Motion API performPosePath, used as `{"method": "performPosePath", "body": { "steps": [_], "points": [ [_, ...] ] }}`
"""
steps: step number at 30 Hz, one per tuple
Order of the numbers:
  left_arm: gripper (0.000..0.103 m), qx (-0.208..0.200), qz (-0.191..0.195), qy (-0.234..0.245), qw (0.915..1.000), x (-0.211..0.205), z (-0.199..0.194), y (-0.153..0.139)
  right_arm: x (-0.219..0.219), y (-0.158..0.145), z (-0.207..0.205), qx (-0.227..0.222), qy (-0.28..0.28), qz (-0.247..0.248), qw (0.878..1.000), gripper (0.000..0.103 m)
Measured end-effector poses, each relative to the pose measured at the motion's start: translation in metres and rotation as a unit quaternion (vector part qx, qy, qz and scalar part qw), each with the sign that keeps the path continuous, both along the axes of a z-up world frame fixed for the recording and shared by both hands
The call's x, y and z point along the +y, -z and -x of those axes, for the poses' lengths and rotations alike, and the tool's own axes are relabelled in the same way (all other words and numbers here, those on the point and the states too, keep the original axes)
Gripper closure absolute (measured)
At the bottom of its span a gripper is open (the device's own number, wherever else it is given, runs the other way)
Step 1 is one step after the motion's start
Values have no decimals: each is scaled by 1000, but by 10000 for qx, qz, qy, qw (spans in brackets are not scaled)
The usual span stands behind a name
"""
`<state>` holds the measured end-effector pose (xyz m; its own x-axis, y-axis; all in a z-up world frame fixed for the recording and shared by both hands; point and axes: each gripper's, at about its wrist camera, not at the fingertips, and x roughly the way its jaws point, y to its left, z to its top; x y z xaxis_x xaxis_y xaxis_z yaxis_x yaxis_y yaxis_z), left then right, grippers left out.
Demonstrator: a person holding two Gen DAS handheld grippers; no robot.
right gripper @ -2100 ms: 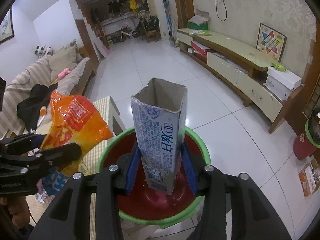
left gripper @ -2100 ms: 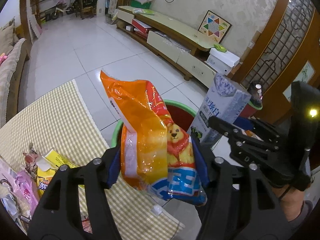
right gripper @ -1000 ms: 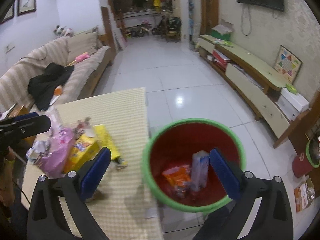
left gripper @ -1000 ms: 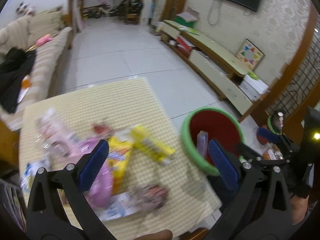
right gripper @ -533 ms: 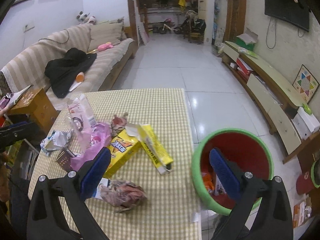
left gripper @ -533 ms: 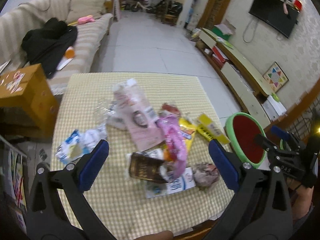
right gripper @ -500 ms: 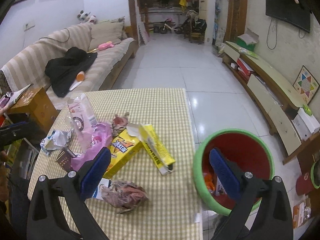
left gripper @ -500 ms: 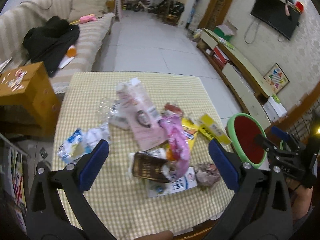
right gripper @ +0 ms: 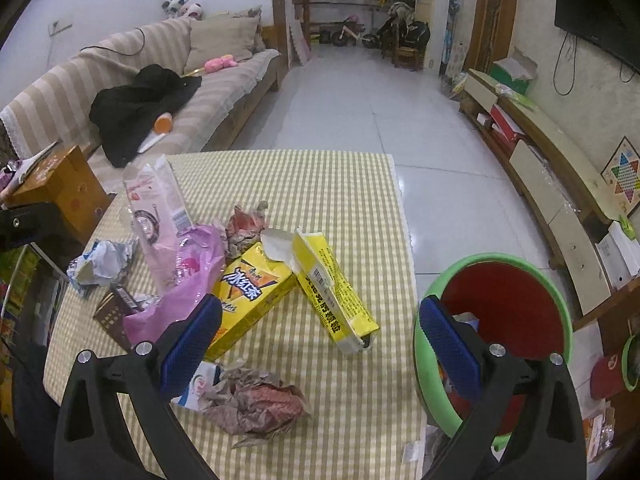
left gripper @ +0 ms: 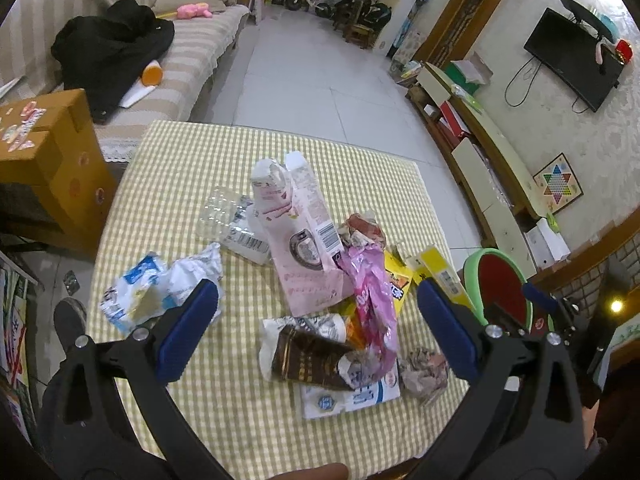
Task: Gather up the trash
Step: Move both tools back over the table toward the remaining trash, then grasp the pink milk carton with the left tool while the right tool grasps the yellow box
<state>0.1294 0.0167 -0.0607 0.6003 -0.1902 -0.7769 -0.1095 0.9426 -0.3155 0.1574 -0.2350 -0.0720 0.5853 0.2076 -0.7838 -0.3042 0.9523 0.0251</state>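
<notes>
Left gripper point(left gripper: 318, 330): fingers point(left gripper: 188, 330) spread wide, blue pads facing each other, nothing between them. It hangs above the near edge of the tabletop point(left gripper: 192, 152), which carries a yellow-and-white checked cloth. Right gripper point(right gripper: 316, 340): fingers point(right gripper: 448, 340) likewise spread wide and empty, above the near right corner of the tabletop, one finger over the cloth, the other over the bin rim.

Trash lies in a loose heap at the middle of the tabletop, reaching toward its right edge.
- Flat yellow carton point(right gripper: 250, 294), blue diamond panel with white Chinese characters; not read with certainty.
- Long yellow box point(right gripper: 334, 286), open at both ends, barcode label and a line of dark Chinese print along its side; leans on the carton.
- Pink carton point(left gripper: 304, 232), flattened, round dark emblem and barcode.
- Crumpled pink plastic bag point(left gripper: 372, 300) draped over the heap.
- Brown wrapper point(left gripper: 310, 356) with gold print, too small to read.
- White-and-blue pack point(left gripper: 348, 396) under the brown wrapper, near edge.
- Crumpled reddish paper wad point(right gripper: 256, 402) at the near edge, just beside the white-and-blue pack.
- Crumpled blue-and-white wrapper point(left gripper: 140, 292) toward the left edge, apart from the heap.
- Clear plastic tray point(left gripper: 226, 214) behind the pink carton.

Round bin point(right gripper: 556, 308), green rim and red inside, stands on the floor just off the right edge of the tabletop. Some trash shows inside it, partly hidden by the finger.
</notes>
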Motion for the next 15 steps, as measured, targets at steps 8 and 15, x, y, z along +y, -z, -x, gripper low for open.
{"method": "performPosePath", "body": {
  "steps": [8, 15],
  "points": [
    [5, 263, 119, -178, 9994, 0, -36, 26, 3, 28, -32, 292, -52, 89, 9995, 9],
    [6, 522, 198, -409, 9976, 5, -59, 49, 5, 55, -57, 552, -190, 213, 9981, 16]
  ]
}}
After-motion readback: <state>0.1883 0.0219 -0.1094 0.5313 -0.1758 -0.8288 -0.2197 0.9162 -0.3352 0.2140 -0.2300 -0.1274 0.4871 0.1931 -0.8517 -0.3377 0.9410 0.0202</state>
